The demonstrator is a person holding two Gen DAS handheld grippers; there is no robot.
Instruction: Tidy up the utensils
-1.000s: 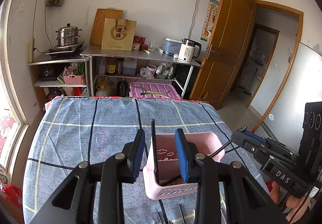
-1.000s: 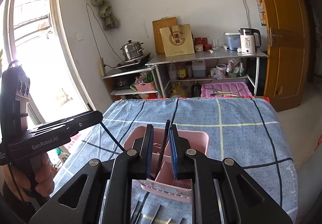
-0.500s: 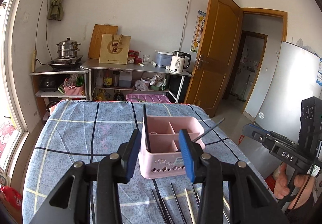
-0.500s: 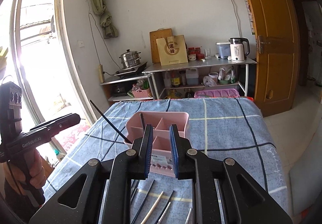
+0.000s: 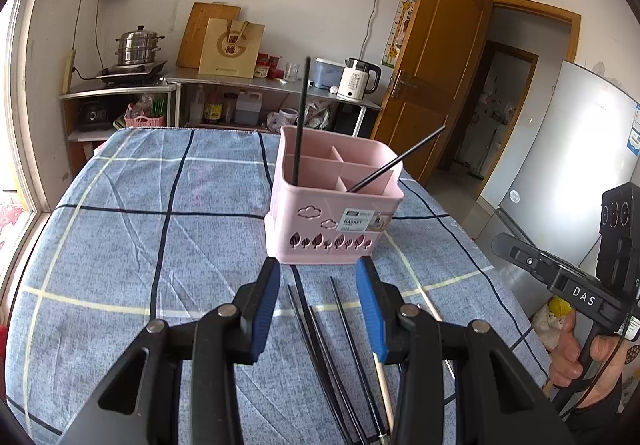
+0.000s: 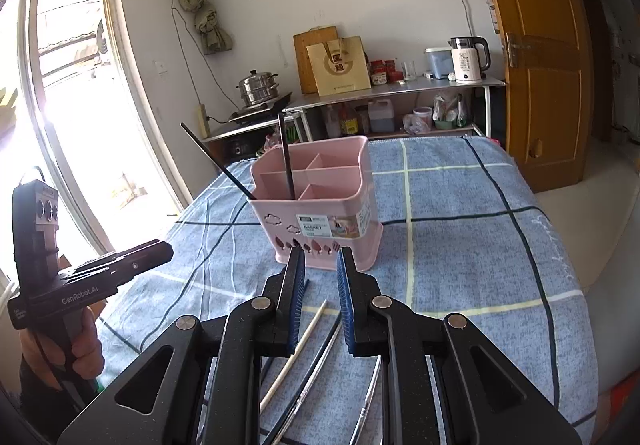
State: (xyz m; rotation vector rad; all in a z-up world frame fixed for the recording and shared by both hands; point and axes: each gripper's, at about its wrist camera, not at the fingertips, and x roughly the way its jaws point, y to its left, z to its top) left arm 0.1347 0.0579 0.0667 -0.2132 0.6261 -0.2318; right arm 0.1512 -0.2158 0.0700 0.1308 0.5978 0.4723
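Pink plastic utensil basket (image 5: 334, 219), four compartments, stands upright at centre frame in both wrist views, on a table covered with a blue checked cloth (image 5: 132, 229). White label on its front wall, cut-out clouds and leaves below the label.

Two black chopsticks inside the basket. One chopstick (image 5: 301, 121) stands almost vertical in the near-left compartment in the left wrist view. The other chopstick (image 5: 396, 159) leans steeply toward the right of that frame, its tip past the basket rim, foot in the near-right compartment.

Left gripper (image 5: 318, 303): jaws wide apart, nothing between the blue pads, positioned low at bottom centre, just short of the basket's front wall. On the cloth beneath it: several loose black chopsticks (image 5: 320, 349) lying roughly parallel, plus one pale wooden chopstick (image 5: 382, 381) beside the right finger.

Right gripper (image 6: 320, 291): jaws parted by a narrower gap, holding nothing, close to the basket's lower front edge. Below it in the right wrist view, the pale chopstick (image 6: 298, 345) and dark ones lie on the cloth.

Each gripper shows at the other view's edge: right one lower right of the left view, left one lower left of the right view, both hand-held.

Background, upper frame: steel steamer pot (image 5: 138, 47), white electric kettle (image 5: 358, 81), brown paper bag (image 5: 232, 49), wooden door (image 5: 436, 57).
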